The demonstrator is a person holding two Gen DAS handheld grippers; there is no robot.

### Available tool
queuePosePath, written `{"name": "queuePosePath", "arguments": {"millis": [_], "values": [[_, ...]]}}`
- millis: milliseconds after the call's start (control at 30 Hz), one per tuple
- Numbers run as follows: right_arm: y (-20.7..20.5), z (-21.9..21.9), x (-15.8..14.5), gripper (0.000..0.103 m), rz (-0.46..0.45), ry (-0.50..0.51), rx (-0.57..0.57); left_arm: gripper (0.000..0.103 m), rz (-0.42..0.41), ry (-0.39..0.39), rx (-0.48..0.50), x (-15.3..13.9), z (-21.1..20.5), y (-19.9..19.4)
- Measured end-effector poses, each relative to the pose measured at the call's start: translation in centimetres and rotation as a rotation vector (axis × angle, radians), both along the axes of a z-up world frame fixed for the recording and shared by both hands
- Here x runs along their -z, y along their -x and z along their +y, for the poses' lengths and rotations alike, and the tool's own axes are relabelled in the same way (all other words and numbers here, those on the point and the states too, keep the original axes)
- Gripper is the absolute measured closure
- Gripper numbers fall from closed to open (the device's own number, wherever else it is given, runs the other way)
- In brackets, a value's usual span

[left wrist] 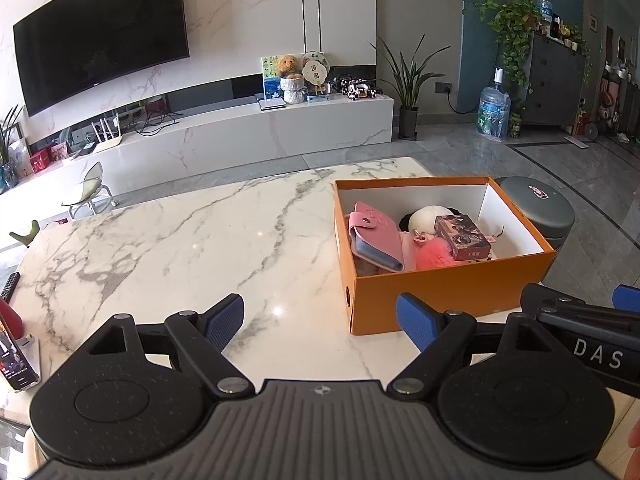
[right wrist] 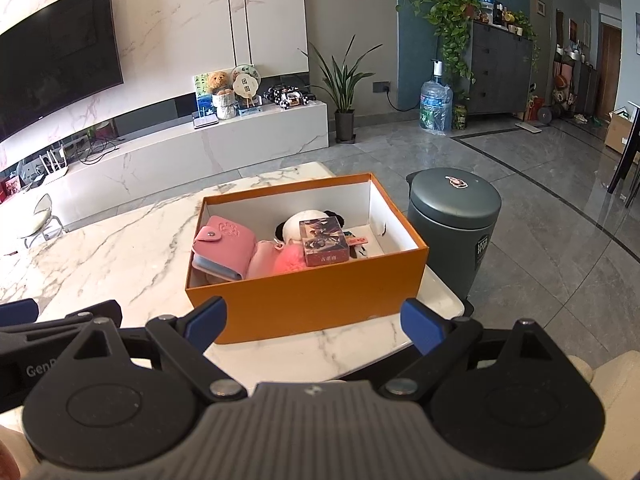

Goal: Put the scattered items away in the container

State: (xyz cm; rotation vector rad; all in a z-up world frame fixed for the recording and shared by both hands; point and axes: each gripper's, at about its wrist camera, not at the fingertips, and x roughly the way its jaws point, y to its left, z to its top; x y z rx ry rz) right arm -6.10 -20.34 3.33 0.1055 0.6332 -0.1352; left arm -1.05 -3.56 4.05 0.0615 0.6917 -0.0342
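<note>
Clearly both jaws stand wide and empty: the left hand-held gripper [left wrist: 320, 322] has the orange box [left wrist: 448, 284] ahead to its right on the marble surface [left wrist: 180, 240], the right hand-held gripper [right wrist: 314, 326] faces it directly; a pink wallet [right wrist: 218, 250], pink pompom [right wrist: 290, 262] and card box [right wrist: 323, 242] lie inside

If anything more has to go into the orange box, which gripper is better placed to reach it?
Probably the right. The box lies straight ahead of the right gripper, between its open fingers. From the left gripper, also open and empty, the box sits off to the right.
</note>
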Motion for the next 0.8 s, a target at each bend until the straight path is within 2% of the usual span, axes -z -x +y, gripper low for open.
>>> {"name": "queuePosePath", "arguments": {"millis": [800], "values": [[-0.32,0.87,0.29,0.008,0.013,0.003,-0.007,0.005,-0.015,0.000,-0.010,0.40,0.69,0.11]]}}
